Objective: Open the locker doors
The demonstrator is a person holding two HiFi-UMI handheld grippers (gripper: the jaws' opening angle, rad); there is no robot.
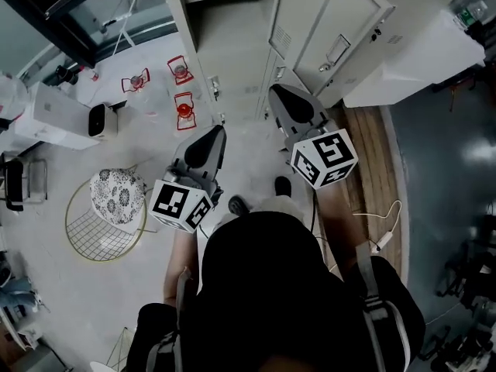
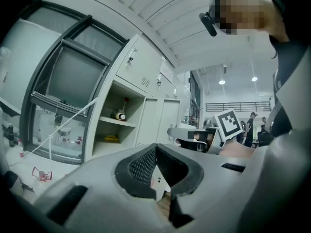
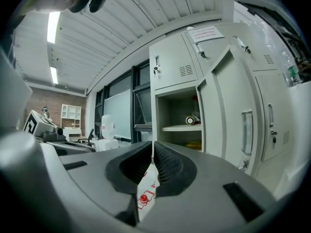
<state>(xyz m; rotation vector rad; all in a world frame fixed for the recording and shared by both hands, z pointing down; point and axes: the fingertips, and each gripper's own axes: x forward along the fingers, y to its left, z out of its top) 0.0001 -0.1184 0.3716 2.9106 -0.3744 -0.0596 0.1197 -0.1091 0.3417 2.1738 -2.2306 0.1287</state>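
**A:** Where are the lockers?

**B:** In the head view the lockers (image 1: 310, 14) stand close ahead of the person, at twelve to one o'clock. One tall door (image 3: 228, 101) is already swung out. It sits at three o'clock of the right tongs (image 3: 153, 144), and the shelf (image 3: 182, 127) beside it is bare to view, with something round lying on it.

**A:** And the tongs?

**B:** Both are shut and empty. The right tongs' pads meet with nothing between them. The left tongs (image 2: 155, 148) are the same, with the open shelf at ten o'clock of them.

**A:** So which door next?

**B:** My guess is one that is not yet open. The small upper door (image 3: 171, 64) is closed at twelve o'clock above the shelf, with its lock (image 3: 156, 70) at the left edge. The far tall door (image 3: 272, 96) at three o'clock is closed too, and its long handle (image 3: 270, 114) is on show.

**A:** How should it be done well?

**B:** I would spread the jaws before reaching in, not at the door. Come in square to the handle and pinch it on the side away from the hinges. Then pull along the door's arc rather than straight back. Keep the idle tongs out of the swing, and mind the door already standing open, which may crowd the approach.
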